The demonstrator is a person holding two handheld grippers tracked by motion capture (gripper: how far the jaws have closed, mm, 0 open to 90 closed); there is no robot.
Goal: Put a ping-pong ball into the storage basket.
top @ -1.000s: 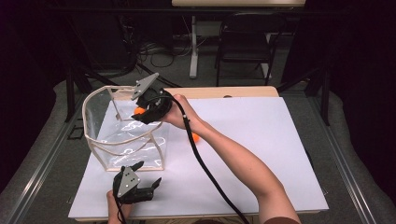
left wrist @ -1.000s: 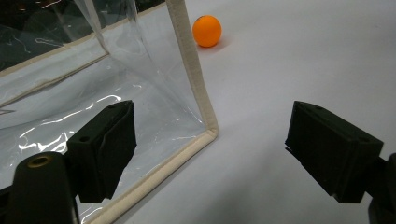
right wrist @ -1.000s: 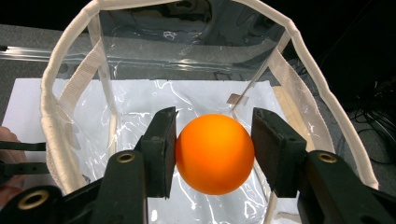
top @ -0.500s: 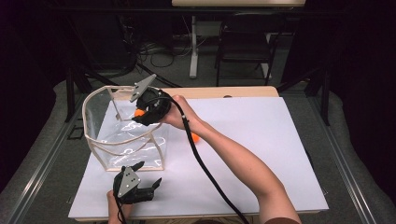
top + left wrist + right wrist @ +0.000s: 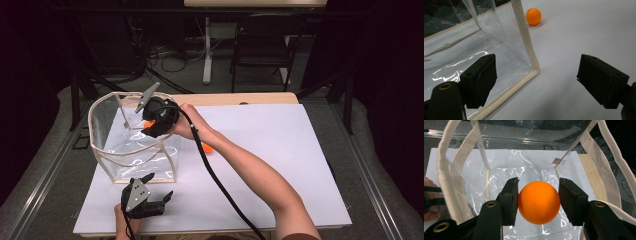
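The big white table holds a see-through bag with a cream trim, sitting at about 9 o'clock on the table in the high view. The bag looks to have nothing lying in it yet. Its top is wide open.

The right gripper hangs over the mouth of the bag. Its jaws are pinched tight on an orange ball, one pad on each side. So this ball is up in the air, just above the bag, not down inside it.

The left gripper rests near the 7 o'clock edge of the table, just beside the bag's bottom corner. Its jaws stand wide apart, with nothing between them.

A second orange ball lies on the table outside the bag, at about 12 o'clock in the left gripper view.

What could go wrong? The bag is soft and light, and nobody is holding it. If the right gripper bumps the rim, the bag could tip or slide. The ball is round and bouncy, so if it drops from too high it might hop back out and roll away.
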